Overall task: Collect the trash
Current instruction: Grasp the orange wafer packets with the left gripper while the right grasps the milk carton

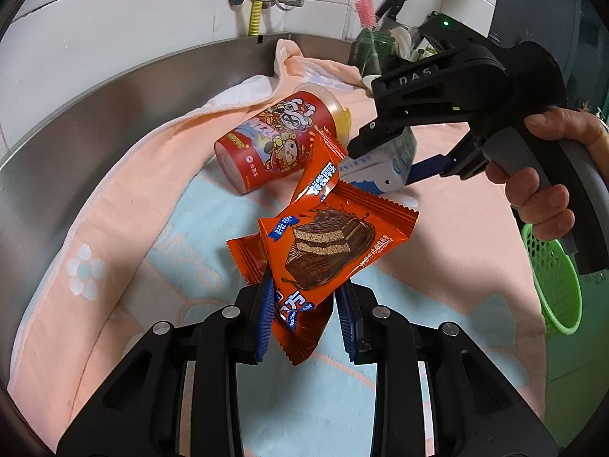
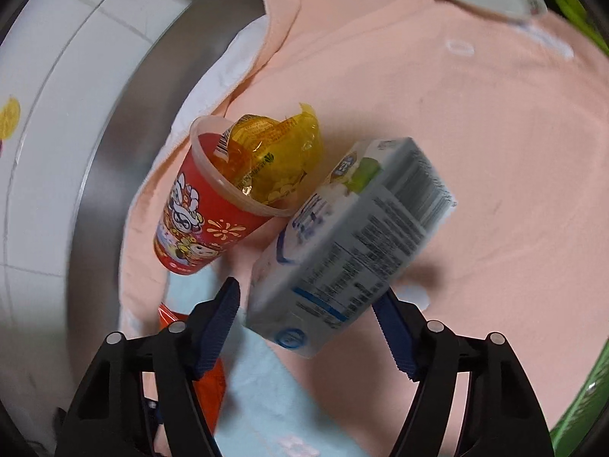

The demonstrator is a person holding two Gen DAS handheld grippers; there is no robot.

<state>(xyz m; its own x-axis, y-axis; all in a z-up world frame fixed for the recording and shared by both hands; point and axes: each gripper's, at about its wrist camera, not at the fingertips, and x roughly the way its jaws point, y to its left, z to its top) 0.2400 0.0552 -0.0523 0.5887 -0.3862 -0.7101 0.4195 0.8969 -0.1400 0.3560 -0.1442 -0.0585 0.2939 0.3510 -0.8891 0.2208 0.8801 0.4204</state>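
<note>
Blue ribbed pads of the left tool (image 1: 304, 316) are clamped tight on a bunch of orange snack wrappers (image 1: 323, 251), which stand up from the jaws above the towel (image 1: 114, 228). The right tool (image 2: 310, 327) stands about half open around a white milk carton (image 2: 354, 243); whether its pads press on the carton I cannot tell. The carton lies tilted on the pink towel, its upper end just beside the rim of a red paper cup (image 2: 201, 221) lying on its side with a yellow wrapper (image 2: 274, 152) stuffed in its mouth. Past the cup the towel's folded edge meets the steel table (image 1: 114, 87) and tiled wall. Open towel spreads beyond the carton; a green basket (image 1: 552, 278) sits at the towel's far side.
</note>
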